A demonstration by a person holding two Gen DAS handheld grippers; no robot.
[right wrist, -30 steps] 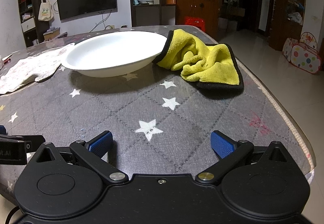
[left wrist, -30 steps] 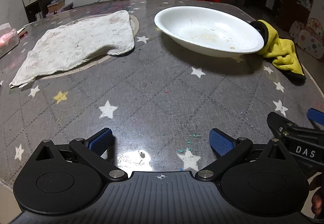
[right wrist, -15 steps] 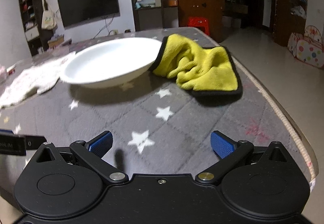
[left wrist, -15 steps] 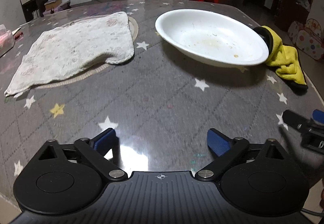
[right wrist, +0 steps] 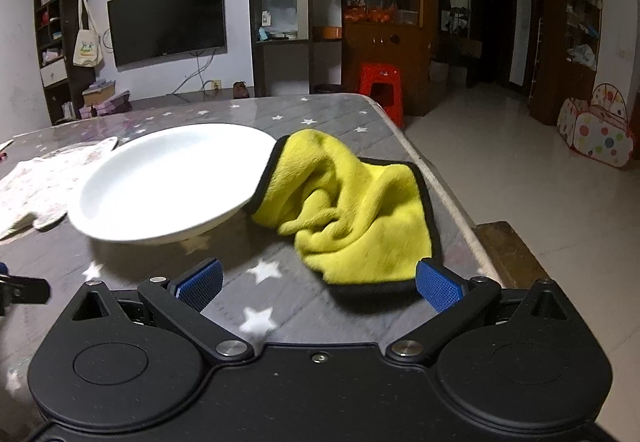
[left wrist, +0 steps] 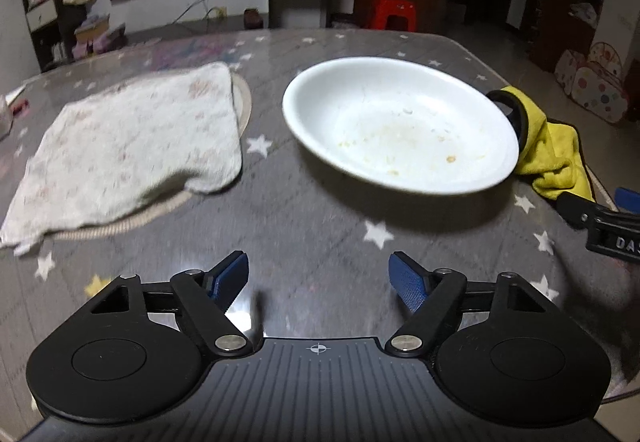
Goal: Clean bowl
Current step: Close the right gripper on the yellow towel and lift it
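Bowl [left wrist: 400,126], white and flecked with what looked like food residue, touched the yellow cloth [right wrist: 352,202]; we held our left gripper [left wrist: 318,276] and right gripper [right wrist: 318,280] spread wide, empty.

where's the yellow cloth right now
The crumpled yellow microfibre cloth with black edging lies on the grey star-patterned table, touching the right side of the white shallow bowl, directly ahead of the open right tongs.

Your left gripper [left wrist: 318,276] and right gripper [right wrist: 318,284] are matte black, with ridged blue pads [left wrist: 408,281]. Silver screws pin each linkage. White "DAS" lettering marks the right one.
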